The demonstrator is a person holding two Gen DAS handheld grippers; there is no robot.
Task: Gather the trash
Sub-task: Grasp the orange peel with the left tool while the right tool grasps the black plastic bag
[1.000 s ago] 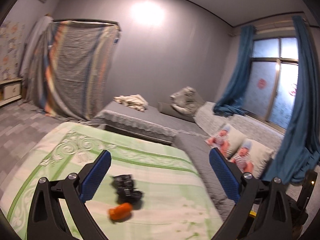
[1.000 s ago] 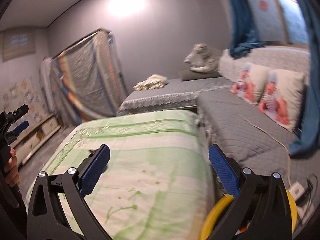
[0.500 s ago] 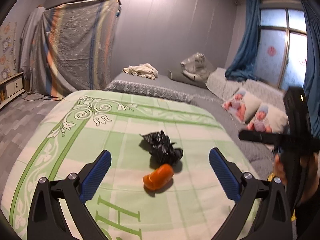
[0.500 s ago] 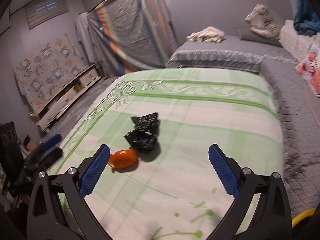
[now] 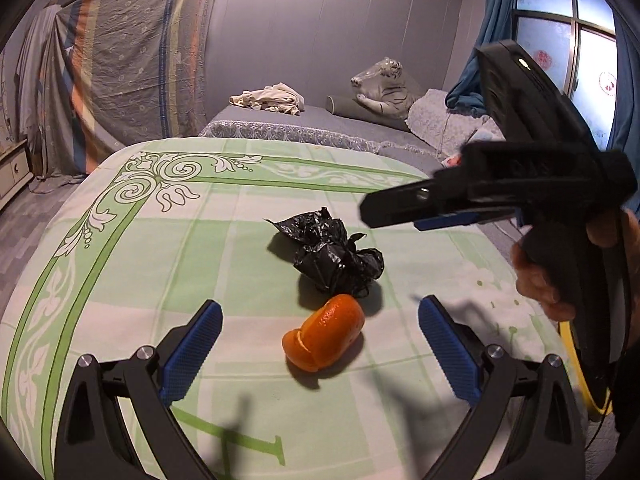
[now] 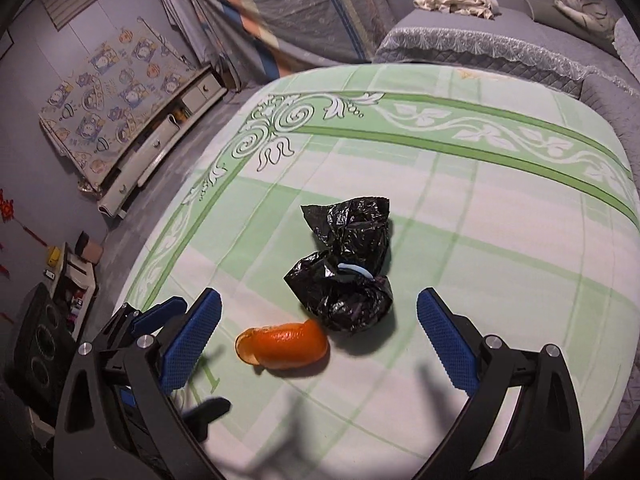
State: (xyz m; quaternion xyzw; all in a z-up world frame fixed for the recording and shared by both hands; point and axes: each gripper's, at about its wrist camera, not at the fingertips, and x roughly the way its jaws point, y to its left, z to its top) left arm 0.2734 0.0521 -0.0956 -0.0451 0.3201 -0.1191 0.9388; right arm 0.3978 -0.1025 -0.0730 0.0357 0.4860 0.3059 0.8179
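Note:
An orange peel (image 5: 325, 338) lies on the green patterned bed cover (image 5: 160, 248), with a crumpled black plastic bag (image 5: 332, 258) touching its far side. My left gripper (image 5: 320, 354) is open and empty, and the peel lies between its fingers. My right gripper (image 6: 319, 342) is open and empty above the bag (image 6: 346, 268) and the peel (image 6: 282, 344). The right gripper also shows from the side in the left wrist view (image 5: 400, 210), above the bag. The left gripper's fingers (image 6: 156, 316) show at the lower left of the right wrist view.
A grey bed (image 5: 320, 124) with a cloth heap (image 5: 268, 98) and a plush tiger (image 5: 382, 86) lies behind. A striped sheet (image 5: 132, 64) hangs at the back left. A yellow rim (image 5: 576, 368) shows at the cover's right edge. Drawers (image 6: 160, 140) stand along the left wall.
Both grippers have swung down from facing the room and closed in on the peel and bag. The right gripper has come into the left wrist view, above the bag.

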